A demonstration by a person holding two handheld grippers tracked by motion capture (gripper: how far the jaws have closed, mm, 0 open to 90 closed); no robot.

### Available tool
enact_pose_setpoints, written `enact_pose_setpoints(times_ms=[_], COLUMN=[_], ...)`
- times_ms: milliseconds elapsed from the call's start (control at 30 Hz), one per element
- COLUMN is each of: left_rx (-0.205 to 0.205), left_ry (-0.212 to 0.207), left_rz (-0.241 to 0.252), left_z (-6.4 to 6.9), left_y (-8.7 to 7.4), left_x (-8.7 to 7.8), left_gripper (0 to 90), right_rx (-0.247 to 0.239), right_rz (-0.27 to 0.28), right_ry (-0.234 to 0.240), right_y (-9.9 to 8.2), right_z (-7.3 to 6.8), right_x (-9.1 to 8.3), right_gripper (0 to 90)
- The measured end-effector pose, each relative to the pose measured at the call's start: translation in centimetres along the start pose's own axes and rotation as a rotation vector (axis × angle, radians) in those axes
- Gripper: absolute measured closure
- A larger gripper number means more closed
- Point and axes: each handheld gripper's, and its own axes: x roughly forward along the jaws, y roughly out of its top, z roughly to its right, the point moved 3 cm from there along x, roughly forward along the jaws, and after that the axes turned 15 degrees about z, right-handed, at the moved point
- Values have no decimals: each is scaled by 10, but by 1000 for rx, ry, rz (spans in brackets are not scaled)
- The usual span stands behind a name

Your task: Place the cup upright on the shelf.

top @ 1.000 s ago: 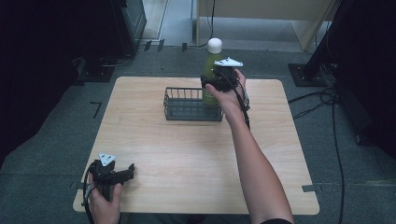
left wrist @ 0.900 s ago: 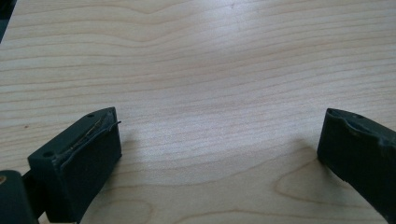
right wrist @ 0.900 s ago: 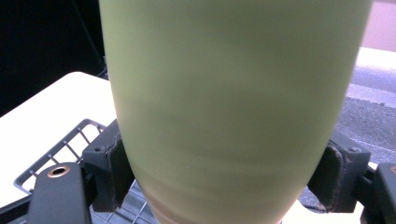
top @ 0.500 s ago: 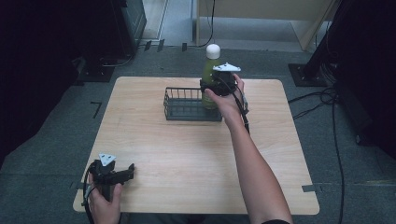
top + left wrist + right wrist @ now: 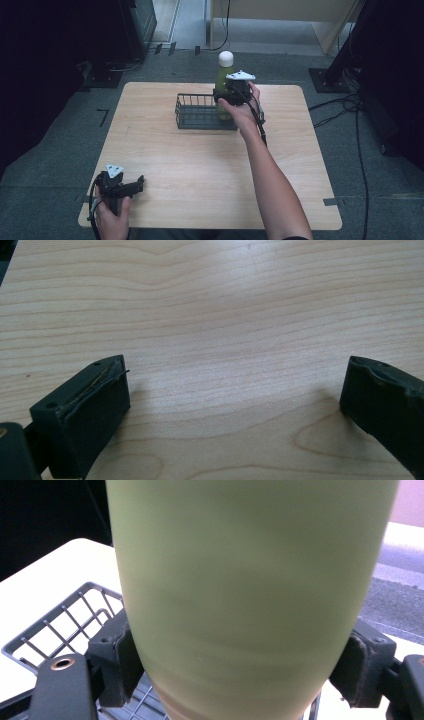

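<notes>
A green bottle with a white cap stands upright over the right end of a dark wire basket at the far middle of the table. My right gripper is shut on the bottle's body; in the right gripper view both pads press the green bottle, with the wire basket just below. Whether the bottle's base touches the basket floor is hidden. My left gripper rests at the table's near left corner, jaws wide apart over bare wood, left gripper holding nothing.
The light wooden table sits on grey carpet. Black cables lie on the floor to the right, dark equipment stands at the back left, and a pale wooden cabinet stands behind the table.
The right gripper has carried the bottle a little left and down, from behind the basket's right end to over it. The left gripper has stayed still.
</notes>
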Motion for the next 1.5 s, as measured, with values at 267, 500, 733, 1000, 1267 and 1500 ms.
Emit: enact_pose_setpoints(times_ms=[267,500,733,1000,1267,1500], left_rx=[0,0,0,0,0,0], left_ry=[0,0,0,0,0,0], left_rz=[0,0,1,1,0,1], left_z=[0,0,0,0,0,0], left_y=[0,0,0,0,0,0], left_x=[0,0,0,0,0,0], left_gripper=[0,0,0,0,0,0], right_rx=[8,20,35,32,37,45], right_rz=[3,1,-8,0,-2,-3], right_ry=[3,11,11,17,20,41], right_y=[-1,-2,-2,2,3,7], right_z=[1,3,4,4,4,7], right_x=[-2,-8,-9,-10,-14,-23], right_gripper=[203,199,187,170,170,124])
